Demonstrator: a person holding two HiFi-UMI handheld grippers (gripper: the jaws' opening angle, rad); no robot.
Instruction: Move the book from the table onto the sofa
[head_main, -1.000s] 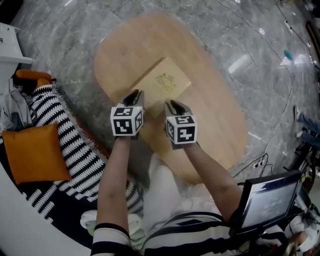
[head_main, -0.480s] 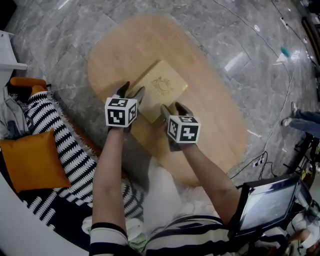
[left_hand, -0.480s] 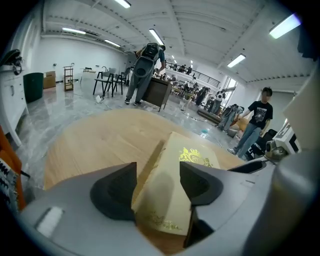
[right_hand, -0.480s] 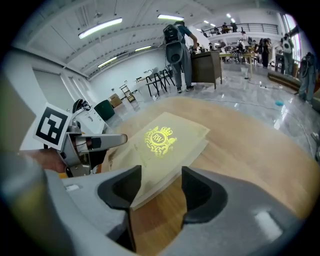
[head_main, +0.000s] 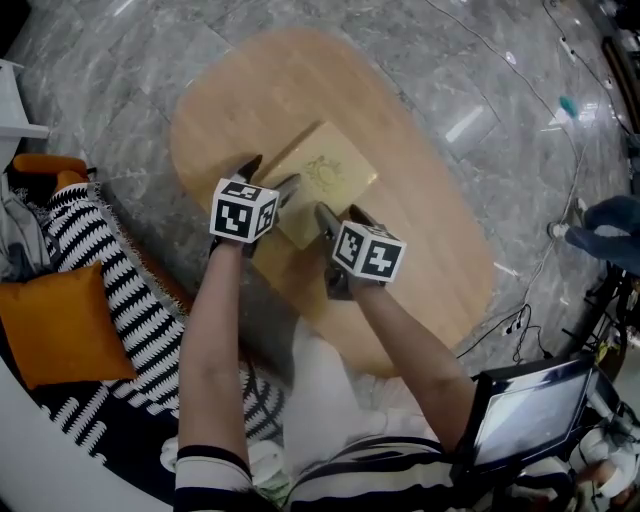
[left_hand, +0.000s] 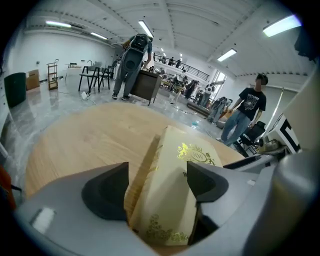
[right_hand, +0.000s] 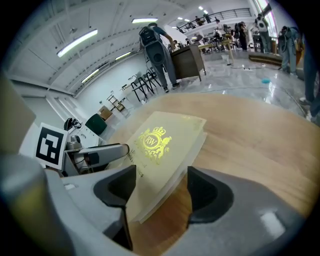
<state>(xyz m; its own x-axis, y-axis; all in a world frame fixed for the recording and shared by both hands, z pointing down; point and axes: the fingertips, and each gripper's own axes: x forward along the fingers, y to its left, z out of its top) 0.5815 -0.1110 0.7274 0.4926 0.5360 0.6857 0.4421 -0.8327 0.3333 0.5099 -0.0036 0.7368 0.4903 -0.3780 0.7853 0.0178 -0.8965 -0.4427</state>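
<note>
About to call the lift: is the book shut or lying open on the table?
Shut: the book lies flat on the table, crested cover over its page block, no spread pages.

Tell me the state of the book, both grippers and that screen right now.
book, closed, lying flat on the table, not yet lifted.
left gripper, open, fingers have just been opening, book's edge between them.
right gripper, open, fingers have just been opening, book's edge between them.
screen, lit.

Grey marble floor, ceiling striplights
</note>
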